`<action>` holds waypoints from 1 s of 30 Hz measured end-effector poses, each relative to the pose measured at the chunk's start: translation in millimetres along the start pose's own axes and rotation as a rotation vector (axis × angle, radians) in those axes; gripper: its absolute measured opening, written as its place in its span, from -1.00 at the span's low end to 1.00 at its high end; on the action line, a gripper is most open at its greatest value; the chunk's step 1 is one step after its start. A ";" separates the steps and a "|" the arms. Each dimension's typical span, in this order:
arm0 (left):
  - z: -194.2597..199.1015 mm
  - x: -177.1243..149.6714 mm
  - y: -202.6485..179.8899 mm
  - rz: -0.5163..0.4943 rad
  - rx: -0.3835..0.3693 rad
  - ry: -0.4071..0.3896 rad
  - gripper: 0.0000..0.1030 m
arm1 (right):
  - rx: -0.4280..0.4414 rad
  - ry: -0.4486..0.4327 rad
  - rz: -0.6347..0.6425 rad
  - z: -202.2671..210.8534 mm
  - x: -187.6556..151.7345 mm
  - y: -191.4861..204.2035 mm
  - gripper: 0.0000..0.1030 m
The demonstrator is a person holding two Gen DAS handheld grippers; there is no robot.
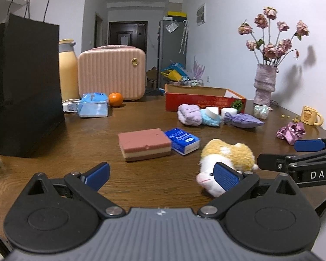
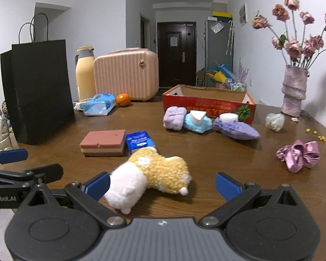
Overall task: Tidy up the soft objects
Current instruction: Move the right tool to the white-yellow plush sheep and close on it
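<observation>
Plush toy [image 1: 227, 161] — head partly behind left gripper [image 1: 162, 177] pad, perhaps touching.

On my table [image 2: 206, 152] the plush toy [image 2: 158, 169] lay nearest me. Behind it sat the sponge [image 2: 103, 142], with the tissue pack [image 2: 140, 141] touching its right side. Farther back stood the cardboard box [image 2: 208, 105], rolled towels [image 2: 188, 120] lined before it, the paper bag [image 2: 39, 91] far left.

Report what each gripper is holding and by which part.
Nothing is held. The left gripper and right gripper are both open, and the yellow-and-white plush toy lies on the wooden table.
</observation>
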State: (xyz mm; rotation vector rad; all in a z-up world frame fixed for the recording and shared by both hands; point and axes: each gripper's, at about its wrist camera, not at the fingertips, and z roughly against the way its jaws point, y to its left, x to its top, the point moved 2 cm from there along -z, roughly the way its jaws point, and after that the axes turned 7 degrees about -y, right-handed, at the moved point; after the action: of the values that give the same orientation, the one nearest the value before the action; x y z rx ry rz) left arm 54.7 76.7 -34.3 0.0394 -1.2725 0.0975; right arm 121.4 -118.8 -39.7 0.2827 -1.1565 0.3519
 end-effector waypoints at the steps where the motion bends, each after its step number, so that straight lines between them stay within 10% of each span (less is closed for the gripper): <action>1: -0.9 -1.2 3.5 0.003 0.008 0.003 1.00 | 0.006 0.007 0.002 -3.8 -0.2 2.5 1.00; 18: -16.9 -11.1 41.7 0.053 0.066 0.045 1.00 | 0.066 0.145 -0.019 -84.0 -9.2 40.2 0.80; 30: -37.0 -15.8 50.9 0.072 0.056 0.079 1.00 | 0.023 0.178 -0.052 -110.9 -15.2 21.4 0.25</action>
State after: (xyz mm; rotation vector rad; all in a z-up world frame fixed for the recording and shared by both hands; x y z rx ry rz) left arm 80.5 129.6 -61.5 0.0377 -1.1920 0.1948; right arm 200.0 -57.5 -94.9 0.2956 -0.9685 0.3379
